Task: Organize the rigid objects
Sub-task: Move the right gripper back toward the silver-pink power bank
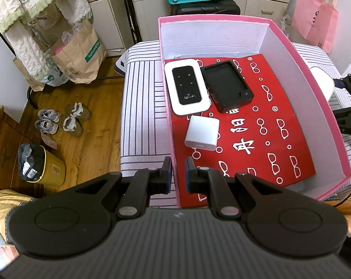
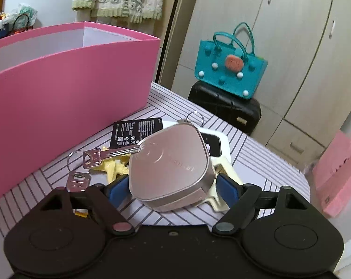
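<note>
An open pink box (image 1: 308, 69) stands on a striped tabletop (image 1: 140, 116), lined with red paper (image 1: 268, 139). In it lie a white Wi-Fi router (image 1: 187, 88), a black tray (image 1: 227, 86) and a white charger cube (image 1: 202, 133). My left gripper (image 1: 178, 172) is shut on the box's near left wall. Outside the box (image 2: 71, 81), my right gripper (image 2: 173, 186) is open, its blue pads either side of a rose-gold rounded case (image 2: 170, 165) without pressing it. Keys (image 2: 94, 158), a black battery (image 2: 136, 131), a yellow star piece (image 2: 112, 169) and a white device (image 2: 217, 144) lie around the case.
A teal handbag (image 2: 229, 69) sits on a black suitcase (image 2: 224, 109) before wardrobe doors. A pink bag (image 2: 338, 174) stands right of the table. On the wooden floor to the left are shoes (image 1: 61, 121), a yellow bin (image 1: 43, 167) and paper bags (image 1: 80, 53).
</note>
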Demonstrator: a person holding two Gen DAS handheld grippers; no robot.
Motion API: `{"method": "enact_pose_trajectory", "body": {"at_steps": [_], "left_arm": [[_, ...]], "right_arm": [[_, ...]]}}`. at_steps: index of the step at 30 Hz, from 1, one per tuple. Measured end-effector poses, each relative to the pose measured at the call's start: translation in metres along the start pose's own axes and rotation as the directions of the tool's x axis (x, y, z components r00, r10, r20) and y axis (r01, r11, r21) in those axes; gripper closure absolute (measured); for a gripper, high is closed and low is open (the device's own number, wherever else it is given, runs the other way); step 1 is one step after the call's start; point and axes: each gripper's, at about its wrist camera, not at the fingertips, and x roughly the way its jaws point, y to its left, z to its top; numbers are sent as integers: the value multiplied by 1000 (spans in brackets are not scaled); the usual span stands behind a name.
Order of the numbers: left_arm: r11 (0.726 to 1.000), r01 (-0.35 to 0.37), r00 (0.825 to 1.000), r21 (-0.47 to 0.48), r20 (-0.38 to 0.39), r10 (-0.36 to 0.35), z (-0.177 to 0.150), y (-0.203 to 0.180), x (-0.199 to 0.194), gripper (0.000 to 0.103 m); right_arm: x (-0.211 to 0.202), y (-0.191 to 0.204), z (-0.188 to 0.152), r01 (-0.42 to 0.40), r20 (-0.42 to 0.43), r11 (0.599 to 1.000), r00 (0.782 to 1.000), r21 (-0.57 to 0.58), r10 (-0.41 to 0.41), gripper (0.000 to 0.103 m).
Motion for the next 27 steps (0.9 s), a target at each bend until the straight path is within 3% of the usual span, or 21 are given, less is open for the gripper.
{"method": "enact_pose_trajectory", "body": {"at_steps": [10,27], "left_arm": [[1000,19,1000,-2,11,-19,-1,2,0,94],[999,25,999,27,27,-26,-5,2,-1,94]], "right_arm": [[-22,15,13,18,16,999,1000,-47,-18,24],[-46,18,25,7,9,1000,1000,-15,-6,25]]}}
